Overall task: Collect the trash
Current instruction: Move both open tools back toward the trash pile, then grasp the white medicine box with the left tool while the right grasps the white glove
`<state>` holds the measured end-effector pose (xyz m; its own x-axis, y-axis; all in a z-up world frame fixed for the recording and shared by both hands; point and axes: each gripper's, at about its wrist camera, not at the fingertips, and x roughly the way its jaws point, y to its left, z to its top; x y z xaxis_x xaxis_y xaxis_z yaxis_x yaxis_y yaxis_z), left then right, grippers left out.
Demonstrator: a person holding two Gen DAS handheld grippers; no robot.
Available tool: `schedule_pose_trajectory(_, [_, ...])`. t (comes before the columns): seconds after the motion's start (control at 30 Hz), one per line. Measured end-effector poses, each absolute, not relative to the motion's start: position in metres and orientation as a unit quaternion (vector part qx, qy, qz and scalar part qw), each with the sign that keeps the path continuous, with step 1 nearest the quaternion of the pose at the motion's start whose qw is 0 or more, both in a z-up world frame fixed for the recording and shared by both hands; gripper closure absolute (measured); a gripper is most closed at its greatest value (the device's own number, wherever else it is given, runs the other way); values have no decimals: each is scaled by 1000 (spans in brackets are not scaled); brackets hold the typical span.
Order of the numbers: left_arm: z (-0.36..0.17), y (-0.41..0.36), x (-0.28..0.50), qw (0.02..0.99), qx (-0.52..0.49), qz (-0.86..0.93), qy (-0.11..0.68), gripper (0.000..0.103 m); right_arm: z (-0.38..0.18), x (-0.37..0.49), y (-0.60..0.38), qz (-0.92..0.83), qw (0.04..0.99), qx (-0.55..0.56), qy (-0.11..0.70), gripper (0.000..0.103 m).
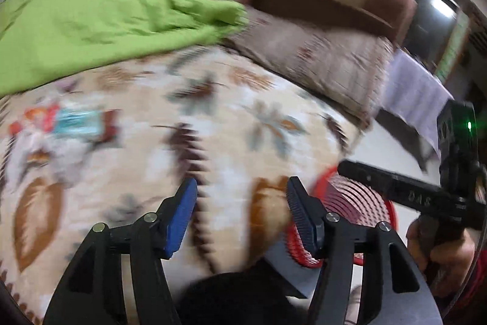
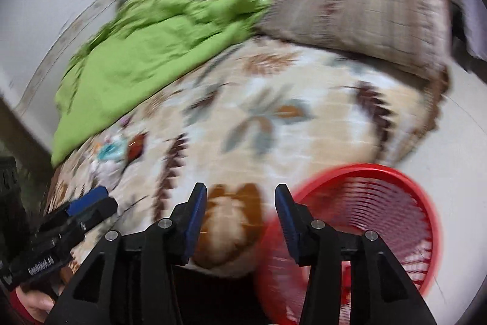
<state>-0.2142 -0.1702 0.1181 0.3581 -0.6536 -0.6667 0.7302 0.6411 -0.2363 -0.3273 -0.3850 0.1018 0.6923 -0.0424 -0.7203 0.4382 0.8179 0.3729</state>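
Both grippers open over the bed

Left gripper (image 1: 242, 197) and right gripper (image 2: 240, 203) gape empty; wrappers (image 1: 65, 124) lie on the bedspread (image 1: 213, 118), red basket (image 2: 395, 203) beside.

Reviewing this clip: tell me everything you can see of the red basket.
The red basket looks like plastic: round, with a solid rim and slotted, ribbed walls. It stands open-mouthed on the pale floor, at the edge of the leaf-patterned bedspread; whether they touch is lost to blur. In the right wrist view it sits low on the right, partly behind the right gripper's fingers. In the left wrist view only part shows. What it holds is unclear.
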Motion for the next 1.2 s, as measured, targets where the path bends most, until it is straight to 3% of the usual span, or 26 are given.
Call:
schedule_pose_trajectory(0.3, [116,-52,-145,895,2,-265,359,41,98,-225,-297,-19,889,218,403,46])
schedule_pose_trajectory(0.47, [104,2,-113,919,-30,-175,352,41,98,-179,-250,13,893,179,414,31])
schedule_pose_trajectory(0.93, [87,59,-74,916,-82,-133,369,38,37,-46,-192,-21,858,188,477,29])
schedule_pose_trajectory(1.0, [87,55,-69,914,-71,-143,372,36,31,-49,-206,-31,858,204,471,34])
schedule_pose_trajectory(1.07, [86,49,-59,912,-60,-158,374,32,32,-55,-215,-29,862,202,465,75])
schedule_pose_trajectory(1.2, [79,32,-30,902,-53,-181,389,31,48,-82,-228,-19,875,208,438,82])
